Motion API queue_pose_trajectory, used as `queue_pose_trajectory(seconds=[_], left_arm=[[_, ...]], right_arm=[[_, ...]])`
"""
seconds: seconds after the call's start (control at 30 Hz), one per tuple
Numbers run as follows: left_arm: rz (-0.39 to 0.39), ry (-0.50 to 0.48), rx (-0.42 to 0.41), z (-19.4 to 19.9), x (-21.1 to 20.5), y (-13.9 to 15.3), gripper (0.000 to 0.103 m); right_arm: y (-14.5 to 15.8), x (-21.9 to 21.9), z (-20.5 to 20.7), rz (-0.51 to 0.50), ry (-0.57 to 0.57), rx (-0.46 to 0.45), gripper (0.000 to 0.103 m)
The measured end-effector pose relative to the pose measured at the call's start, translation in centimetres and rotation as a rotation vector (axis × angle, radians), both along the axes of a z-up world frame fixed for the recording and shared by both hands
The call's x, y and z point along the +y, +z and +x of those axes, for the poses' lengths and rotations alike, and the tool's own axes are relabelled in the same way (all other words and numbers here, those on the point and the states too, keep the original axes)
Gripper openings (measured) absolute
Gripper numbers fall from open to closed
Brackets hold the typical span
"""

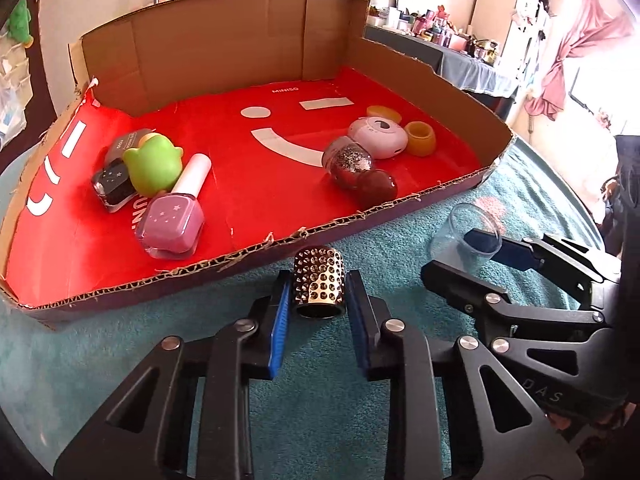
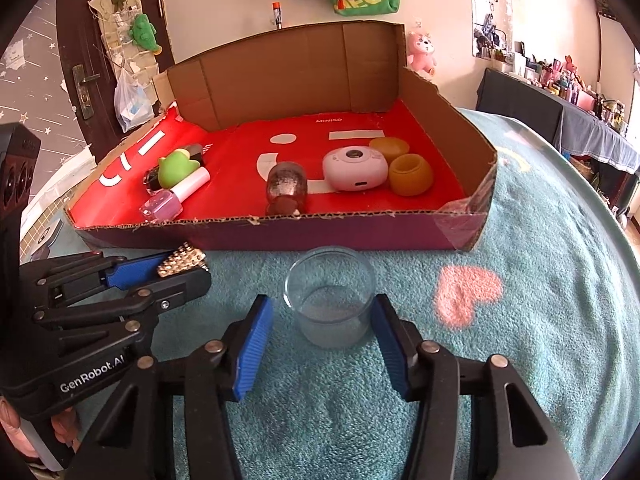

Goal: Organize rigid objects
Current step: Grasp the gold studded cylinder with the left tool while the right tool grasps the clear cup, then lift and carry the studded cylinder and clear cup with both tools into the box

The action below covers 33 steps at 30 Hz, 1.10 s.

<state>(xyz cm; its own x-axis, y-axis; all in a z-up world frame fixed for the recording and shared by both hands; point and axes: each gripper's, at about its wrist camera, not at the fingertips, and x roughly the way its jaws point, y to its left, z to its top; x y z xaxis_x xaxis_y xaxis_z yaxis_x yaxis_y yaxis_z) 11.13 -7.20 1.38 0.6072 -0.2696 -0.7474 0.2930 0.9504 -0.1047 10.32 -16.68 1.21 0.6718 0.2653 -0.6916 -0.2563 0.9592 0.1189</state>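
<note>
Teal towel covers the surface (image 2: 520, 360) where both claws work. Left claw (image 1: 320, 300) is clamped on the studded cap (image 1: 319, 286), which lies just short of the box (image 1: 248, 254) lip. Right claw (image 2: 322, 328) stands apart around the clear cup (image 2: 330, 296), its right pad about touching, the left pad off the glass. Beyond, in the box, lie bottles and a green toy (image 1: 154, 164). Risk: the slick cup could squirt from a lopsided squeeze, or either load could clip the ragged box edge.

Probably bedroom, plush toys (image 2: 421, 53), door (image 2: 86, 60)
</note>
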Motion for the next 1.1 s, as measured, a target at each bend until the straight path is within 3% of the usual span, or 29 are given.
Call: queue_pose_trajectory(seconds=[0.33, 0.77, 1.1], left_arm=[[-0.02, 0.001, 0.006, -0.2, 0.5, 0.0, 0.024], [-0.044, 0.008, 0.004, -1.7, 1.8, 0.1, 0.024], [-0.081, 0.012, -0.057, -3.5, 2.9, 2.8, 0.024]], right_arm=[[-0.1, 0.4, 0.1, -0.014, 0.006, -0.003, 0.042], [0.0, 1.7, -0.7, -0.012, 0.063, 0.002, 0.042], [2.1, 2.0, -1.8, 0.056, 0.109, -0.025, 0.041]])
